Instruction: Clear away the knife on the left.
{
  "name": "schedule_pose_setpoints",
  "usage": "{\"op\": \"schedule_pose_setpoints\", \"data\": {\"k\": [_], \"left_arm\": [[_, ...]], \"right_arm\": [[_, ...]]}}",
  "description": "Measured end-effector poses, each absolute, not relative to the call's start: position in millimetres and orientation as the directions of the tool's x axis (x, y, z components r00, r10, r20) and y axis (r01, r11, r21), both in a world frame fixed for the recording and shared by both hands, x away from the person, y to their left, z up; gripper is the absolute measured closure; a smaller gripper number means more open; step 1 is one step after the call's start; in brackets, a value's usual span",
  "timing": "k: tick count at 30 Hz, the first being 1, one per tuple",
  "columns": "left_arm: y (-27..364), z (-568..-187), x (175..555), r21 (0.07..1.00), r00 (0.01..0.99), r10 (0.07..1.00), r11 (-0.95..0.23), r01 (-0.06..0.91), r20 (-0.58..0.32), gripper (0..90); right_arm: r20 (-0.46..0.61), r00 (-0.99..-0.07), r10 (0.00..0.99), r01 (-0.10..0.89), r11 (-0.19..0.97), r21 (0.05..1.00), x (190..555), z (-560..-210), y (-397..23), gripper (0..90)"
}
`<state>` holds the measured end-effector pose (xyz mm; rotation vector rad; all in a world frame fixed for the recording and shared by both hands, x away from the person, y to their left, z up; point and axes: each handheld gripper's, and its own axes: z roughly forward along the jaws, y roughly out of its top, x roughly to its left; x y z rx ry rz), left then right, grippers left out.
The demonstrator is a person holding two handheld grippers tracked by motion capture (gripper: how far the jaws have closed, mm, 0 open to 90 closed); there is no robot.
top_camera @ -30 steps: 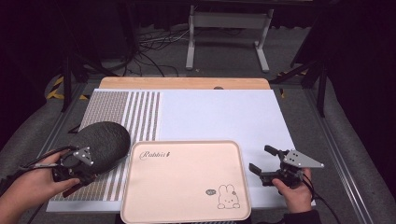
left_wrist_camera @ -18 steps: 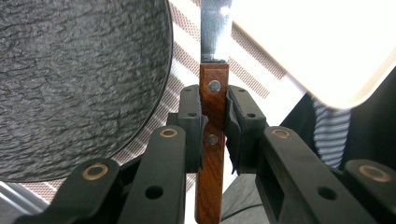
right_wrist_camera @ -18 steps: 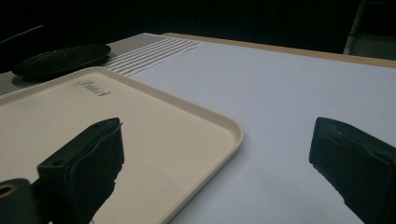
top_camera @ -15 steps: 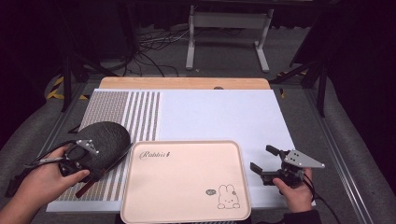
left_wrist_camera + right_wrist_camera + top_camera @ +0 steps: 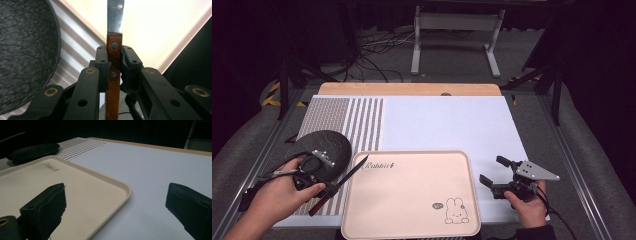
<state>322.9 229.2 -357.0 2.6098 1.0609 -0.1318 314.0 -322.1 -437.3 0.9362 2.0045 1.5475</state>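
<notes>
A knife with a brown wooden handle (image 5: 113, 75) and a steel blade (image 5: 115, 15) sits between the jaws of my left gripper (image 5: 114, 60), which is shut on the handle. In the high view the knife (image 5: 343, 181) slants from the near left up to the far left corner of the cream tray (image 5: 412, 200), held by the left gripper (image 5: 331, 189). A dark round plate (image 5: 319, 145) lies just behind that gripper on the striped mat. Right of the tray my right gripper (image 5: 493, 170) stands open with nothing in it. In its own view, the right gripper (image 5: 116, 200) frames the tray's corner (image 5: 120, 187).
A striped mat (image 5: 362, 120) covers the table's left part and a white sheet (image 5: 452, 120) the middle and right. The tray bears a rabbit drawing (image 5: 456, 210). A wooden strip (image 5: 412, 89) runs along the far edge. A metal stand (image 5: 452, 30) and cables are beyond the table.
My left gripper has shifted slightly right from the plate, and the knife now shows slanting toward the tray's far left corner. The right gripper has stayed put.
</notes>
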Motion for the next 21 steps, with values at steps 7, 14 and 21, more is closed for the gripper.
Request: {"op": "schedule_pose_setpoints", "data": {"k": [7,14,21], "left_arm": [[215,-362,326,0.253,0.678,0.694,-0.629,0.735,-0.243,77.4],[203,-367,327,0.248,0.68,0.687,-0.633,0.733,-0.258,77.4],[191,-376,330,0.232,0.673,0.68,-0.632,0.739,-0.292,77.4]], "right_arm": [[0.059,-0.678,0.733,0.246,0.15,0.958,314,-437,-322,4.1],[0.061,-0.679,0.731,0.248,0.151,0.957,314,-438,-322,4.1],[0.06,-0.679,0.731,0.25,0.153,0.956,314,-438,-322,4.1]]}}
